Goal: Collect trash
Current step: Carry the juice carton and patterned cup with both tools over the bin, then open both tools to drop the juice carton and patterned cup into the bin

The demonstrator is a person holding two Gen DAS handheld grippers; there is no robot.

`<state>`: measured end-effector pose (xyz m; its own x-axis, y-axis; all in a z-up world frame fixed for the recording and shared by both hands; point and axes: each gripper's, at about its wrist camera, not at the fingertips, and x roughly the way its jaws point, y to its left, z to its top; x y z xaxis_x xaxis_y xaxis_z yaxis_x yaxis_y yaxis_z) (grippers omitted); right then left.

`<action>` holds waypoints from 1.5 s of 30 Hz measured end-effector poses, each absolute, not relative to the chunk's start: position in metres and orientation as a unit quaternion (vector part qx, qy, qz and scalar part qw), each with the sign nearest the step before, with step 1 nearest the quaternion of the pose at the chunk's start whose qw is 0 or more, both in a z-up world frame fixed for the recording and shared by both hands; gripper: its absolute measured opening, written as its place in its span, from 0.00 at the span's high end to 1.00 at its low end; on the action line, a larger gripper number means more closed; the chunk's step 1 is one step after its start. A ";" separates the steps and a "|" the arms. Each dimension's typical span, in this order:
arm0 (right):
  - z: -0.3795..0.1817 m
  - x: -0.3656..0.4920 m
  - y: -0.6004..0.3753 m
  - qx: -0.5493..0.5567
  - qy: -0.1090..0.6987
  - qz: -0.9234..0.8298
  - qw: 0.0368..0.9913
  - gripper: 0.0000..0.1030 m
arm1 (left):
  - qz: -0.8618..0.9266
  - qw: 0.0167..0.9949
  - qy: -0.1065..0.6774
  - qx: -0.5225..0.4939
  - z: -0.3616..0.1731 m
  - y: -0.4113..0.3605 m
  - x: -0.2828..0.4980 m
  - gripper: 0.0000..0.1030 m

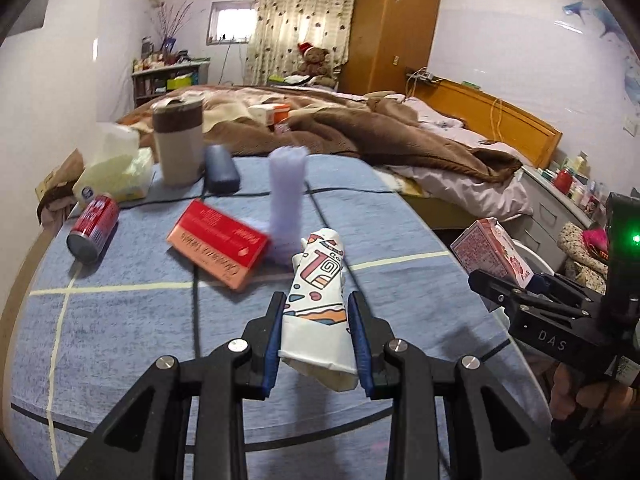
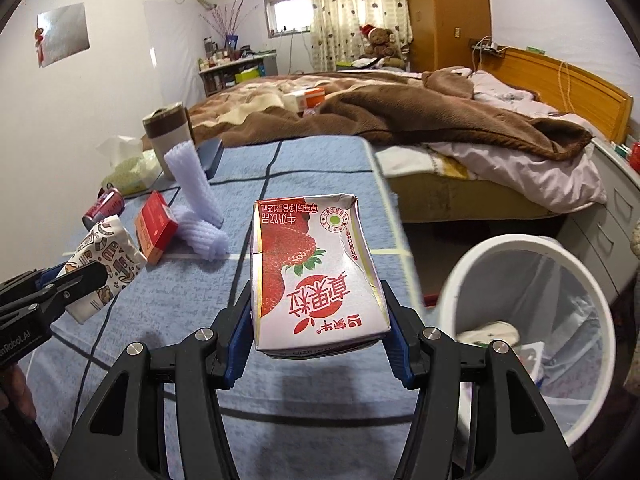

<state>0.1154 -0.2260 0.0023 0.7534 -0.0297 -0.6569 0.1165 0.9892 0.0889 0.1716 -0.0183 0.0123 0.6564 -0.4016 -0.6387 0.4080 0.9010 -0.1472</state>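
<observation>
My left gripper (image 1: 318, 304) is shut on a crushed patterned paper cup (image 1: 318, 300) and holds it above the blue tablecloth (image 1: 120, 320); the cup also shows in the right wrist view (image 2: 104, 268). My right gripper (image 2: 318, 292) is shut on a strawberry milk carton (image 2: 316, 272), also seen at the right of the left wrist view (image 1: 492, 254). A white bin (image 2: 532, 320) with a clear liner and some trash stands on the floor to the right of the carton. A red can (image 1: 94, 226), a red box (image 1: 218, 250) and purple foam netting (image 1: 286, 200) lie on the table.
A tissue pack (image 1: 116, 176), a brown-and-beige tumbler (image 1: 178, 142) and a dark case (image 1: 222, 168) stand at the table's far edge. A bed with a brown blanket (image 1: 360, 132) lies beyond. A grey drawer unit (image 2: 616, 220) stands right of the bin.
</observation>
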 end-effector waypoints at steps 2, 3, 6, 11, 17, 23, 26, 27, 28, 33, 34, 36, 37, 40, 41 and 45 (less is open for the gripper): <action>0.006 0.109 -0.232 0.064 0.344 -0.044 0.936 0.44 | -0.232 0.909 0.346 0.006 0.016 -0.027 0.167 0.68; 0.007 0.106 -0.235 0.065 0.340 -0.047 0.937 0.44 | -0.236 0.909 0.343 0.007 0.018 -0.033 0.165 0.69; 0.011 0.096 -0.247 0.069 0.331 -0.058 0.939 0.44 | -0.249 0.908 0.338 0.014 0.022 -0.048 0.159 0.69; 0.016 0.083 -0.270 0.075 0.320 -0.081 0.941 0.44 | -0.275 0.902 0.331 0.024 0.026 -0.078 0.150 0.68; 0.016 0.070 -0.295 0.083 0.314 -0.104 0.940 0.44 | -0.307 0.894 0.324 0.035 0.030 -0.115 0.138 0.68; 0.016 0.061 -0.322 0.089 0.315 -0.135 0.935 0.44 | -0.339 0.884 0.320 0.044 0.033 -0.154 0.131 0.68; 0.016 0.056 -0.335 0.091 0.315 -0.150 0.933 0.44 | -0.353 0.878 0.319 0.049 0.034 -0.172 0.127 0.68; 0.016 0.054 -0.338 0.091 0.315 -0.154 0.932 0.44 | -0.359 0.875 0.319 0.052 0.034 -0.178 0.126 0.68; 0.016 0.053 -0.343 0.092 0.317 -0.158 0.931 0.44 | -0.364 0.873 0.320 0.054 0.033 -0.184 0.125 0.68; 0.008 0.050 -0.364 0.103 0.328 -0.174 0.923 0.44 | -0.382 0.861 0.331 0.064 0.026 -0.212 0.123 0.68; 0.006 0.050 -0.367 0.103 0.332 -0.176 0.921 0.44 | -0.384 0.859 0.332 0.068 0.025 -0.218 0.122 0.68; 0.002 0.049 -0.372 0.104 0.339 -0.181 0.917 0.44 | -0.389 0.853 0.340 0.072 0.021 -0.227 0.122 0.68; 0.001 0.048 -0.375 0.105 0.341 -0.182 0.916 0.44 | -0.391 0.852 0.342 0.074 0.020 -0.232 0.122 0.68; -0.003 0.048 -0.381 0.106 0.350 -0.186 0.912 0.44 | -0.389 0.852 0.339 0.089 0.016 -0.244 0.118 0.68; -0.005 0.048 -0.383 0.107 0.353 -0.186 0.911 0.44 | -0.393 0.849 0.342 0.088 0.015 -0.247 0.118 0.68; -0.009 0.050 -0.390 0.108 0.361 -0.182 0.908 0.44 | -0.395 0.846 0.346 0.095 0.011 -0.259 0.118 0.68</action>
<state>0.0501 -0.3897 -0.0088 0.6730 -0.2526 -0.6951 0.4092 0.9101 0.0655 0.1176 -0.2589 0.0112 0.4484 -0.6022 -0.6605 0.7336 0.6702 -0.1130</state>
